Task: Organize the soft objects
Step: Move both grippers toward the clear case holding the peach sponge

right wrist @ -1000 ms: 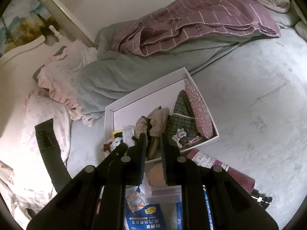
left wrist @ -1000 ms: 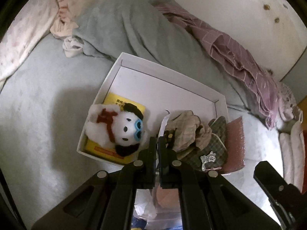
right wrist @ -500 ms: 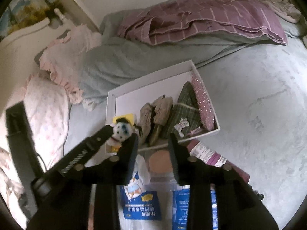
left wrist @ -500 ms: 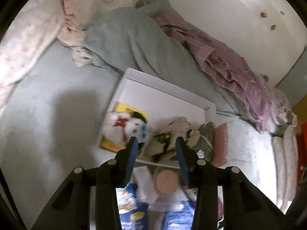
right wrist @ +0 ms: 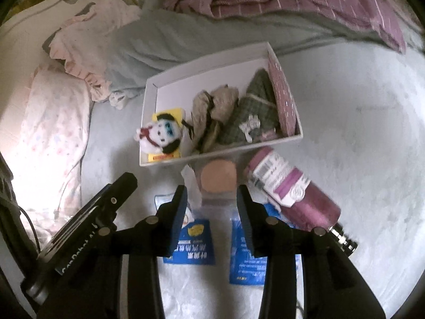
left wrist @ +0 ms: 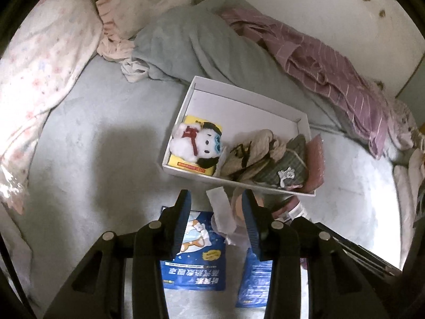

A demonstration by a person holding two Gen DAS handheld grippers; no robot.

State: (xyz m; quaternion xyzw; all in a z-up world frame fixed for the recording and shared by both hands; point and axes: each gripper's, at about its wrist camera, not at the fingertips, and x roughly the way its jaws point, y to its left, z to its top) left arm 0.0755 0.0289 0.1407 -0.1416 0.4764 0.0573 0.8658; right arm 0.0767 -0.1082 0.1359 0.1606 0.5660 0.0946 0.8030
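On the bed [left wrist: 87, 159], a white box [left wrist: 247, 98] holds a plush toy [left wrist: 196, 141] and clothes [left wrist: 260, 154]; both grippers' jaws wide.

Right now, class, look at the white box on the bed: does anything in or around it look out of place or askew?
Yes. In the box, the plush lies on its side atop a yellow book, and the cloths are bunched toward one end. A purple bottle lies tipped over outside it, and blue packets are strewn in front.

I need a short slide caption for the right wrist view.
Open right gripper hovers over blue packets before a white box holding a plush toy.
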